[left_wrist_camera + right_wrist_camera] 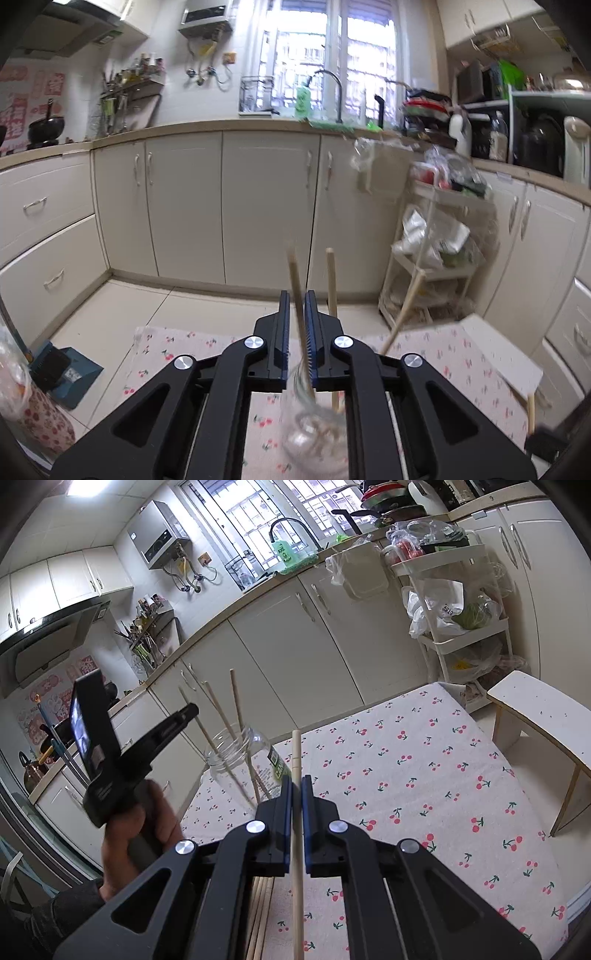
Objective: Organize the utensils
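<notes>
Cherry-print cloth (424, 775) bears glass jar (240, 757) beside white stool (543, 716).

jar (314, 435) blurred, base cut off | loose chopsticks (260, 919) possibly hidden under fingers

My work surface is a table under a cherry-print cloth (424, 775), which fills the lower right of the right wrist view and the bottom of the left wrist view (177, 354). A clear glass jar (243, 760) stands on the cloth at the centre left of the right view, upright, with thin wooden sticks leaning out of it. At the bottom centre of that frame a bundle of loose chopsticks (260, 915) lies flat on the cloth. A small white bench (546, 716) stands just beside the table at the right edge.
</notes>
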`<state>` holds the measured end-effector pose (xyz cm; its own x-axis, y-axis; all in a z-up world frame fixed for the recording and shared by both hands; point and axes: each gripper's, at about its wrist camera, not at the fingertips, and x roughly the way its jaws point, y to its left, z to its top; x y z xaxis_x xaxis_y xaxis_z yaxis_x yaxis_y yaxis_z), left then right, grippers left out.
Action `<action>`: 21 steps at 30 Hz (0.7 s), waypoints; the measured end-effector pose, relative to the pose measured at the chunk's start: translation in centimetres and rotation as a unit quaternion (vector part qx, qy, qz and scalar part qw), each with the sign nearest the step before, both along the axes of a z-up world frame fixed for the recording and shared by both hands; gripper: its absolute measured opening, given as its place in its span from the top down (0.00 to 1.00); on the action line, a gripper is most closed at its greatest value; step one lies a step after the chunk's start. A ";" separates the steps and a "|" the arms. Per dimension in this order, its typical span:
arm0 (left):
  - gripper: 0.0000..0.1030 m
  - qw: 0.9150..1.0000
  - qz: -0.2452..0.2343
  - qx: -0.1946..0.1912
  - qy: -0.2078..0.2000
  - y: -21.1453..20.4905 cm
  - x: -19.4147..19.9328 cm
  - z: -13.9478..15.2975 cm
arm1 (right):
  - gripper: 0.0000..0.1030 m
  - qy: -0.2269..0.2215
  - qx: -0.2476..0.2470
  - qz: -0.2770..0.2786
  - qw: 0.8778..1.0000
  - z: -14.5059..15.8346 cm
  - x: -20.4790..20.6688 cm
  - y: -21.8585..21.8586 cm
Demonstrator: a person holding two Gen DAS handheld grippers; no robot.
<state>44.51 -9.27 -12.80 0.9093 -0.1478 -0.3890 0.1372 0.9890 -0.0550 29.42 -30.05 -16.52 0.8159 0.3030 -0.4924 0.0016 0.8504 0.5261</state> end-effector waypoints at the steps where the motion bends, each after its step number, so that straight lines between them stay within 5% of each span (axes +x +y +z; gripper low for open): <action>1: 0.88 1.000 -0.001 0.000 0.002 0.3 -0.4 0.1 | 0.94 0.000 0.001 -0.001 1.000 0.0 0.0 0.0; 7: 0.63 0.999 0.023 -0.026 0.012 3.6 -3.8 0.3 | 0.94 -0.044 0.007 -0.010 0.999 2.7 0.9 0.8; 13: 0.56 0.995 0.058 -0.062 0.051 7.6 -7.2 -2.4 | 0.94 -0.136 0.032 -0.032 0.990 7.3 4.3 2.9; 21: 0.54 0.988 0.094 -0.105 0.060 10.7 -9.1 -5.3 | 0.94 -0.196 0.055 -0.060 0.977 9.4 11.1 5.5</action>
